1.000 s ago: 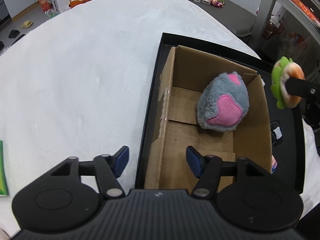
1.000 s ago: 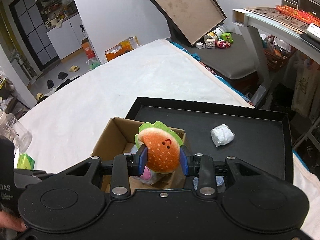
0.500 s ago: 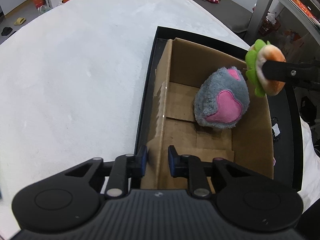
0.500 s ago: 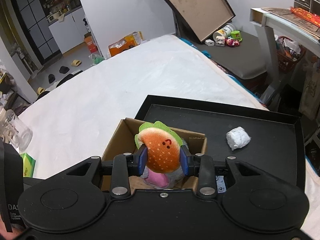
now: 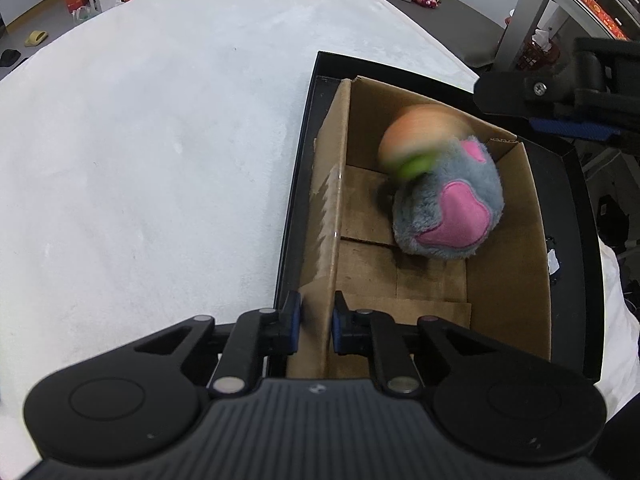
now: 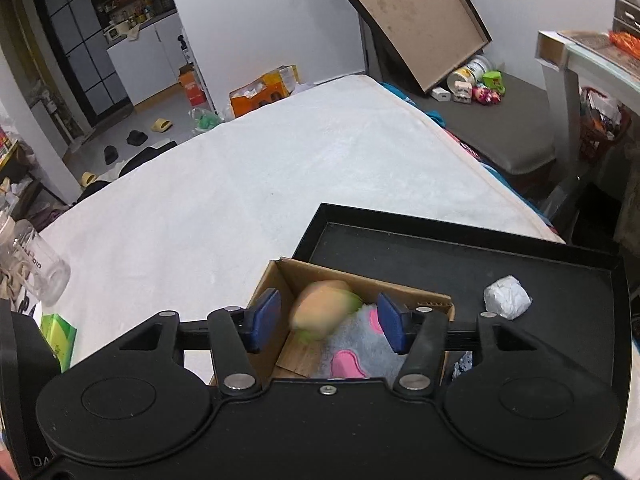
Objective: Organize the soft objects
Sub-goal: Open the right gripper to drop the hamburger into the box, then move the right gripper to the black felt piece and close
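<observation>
We see bright, even room light in both pictures, with only soft shadows. The white cover looks a bit washed out. Inside the cardboard box it is darker. The burger toy is smeared with blur. Straight lines bend near the edges. Most other things look sharp.

The white bed left of the black tray lies bare and open to approach. Inside the cardboard box the grey plush and burger toy fill the far end; its near floor is free. A crumpled white wad sits on the tray's right side
</observation>
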Motion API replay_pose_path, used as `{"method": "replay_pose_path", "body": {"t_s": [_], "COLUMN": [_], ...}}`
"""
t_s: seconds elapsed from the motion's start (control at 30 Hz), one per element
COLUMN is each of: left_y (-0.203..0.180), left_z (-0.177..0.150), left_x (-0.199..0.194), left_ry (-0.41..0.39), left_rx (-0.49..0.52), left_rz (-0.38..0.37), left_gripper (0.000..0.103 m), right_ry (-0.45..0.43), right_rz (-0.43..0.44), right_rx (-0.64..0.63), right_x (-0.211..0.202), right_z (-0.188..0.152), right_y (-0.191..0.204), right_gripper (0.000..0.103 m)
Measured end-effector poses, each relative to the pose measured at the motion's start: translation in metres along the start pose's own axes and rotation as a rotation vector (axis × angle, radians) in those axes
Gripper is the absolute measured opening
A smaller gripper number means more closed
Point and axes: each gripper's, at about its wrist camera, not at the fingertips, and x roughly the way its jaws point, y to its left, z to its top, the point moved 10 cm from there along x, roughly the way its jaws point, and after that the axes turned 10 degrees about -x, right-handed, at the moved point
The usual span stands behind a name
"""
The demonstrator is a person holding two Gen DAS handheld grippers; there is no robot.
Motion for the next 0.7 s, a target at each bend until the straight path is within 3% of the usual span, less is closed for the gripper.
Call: {"method": "replay_pose_path", "body": {"t_s": [0.37, 0.7], "left_y": [-0.004, -0.005], "left_z": [0.001, -0.001], "left_x": [0.002, -0.002], "left_ry": [0.009, 0.021], "left_rx": [0.009, 0.007], "left_rz": [0.026, 0.079], "left_gripper": [0.015, 0.024], "right_ry": [0.018, 0.037], "right_rz": [-0.049, -0.084], "right_rx": [0.064, 0.109], "right_x": [-0.022, -0.041], "right_z": [-0.028, -0.058], "right_y": [-0.039, -0.077], "right_gripper": [0.056, 0.064]}}
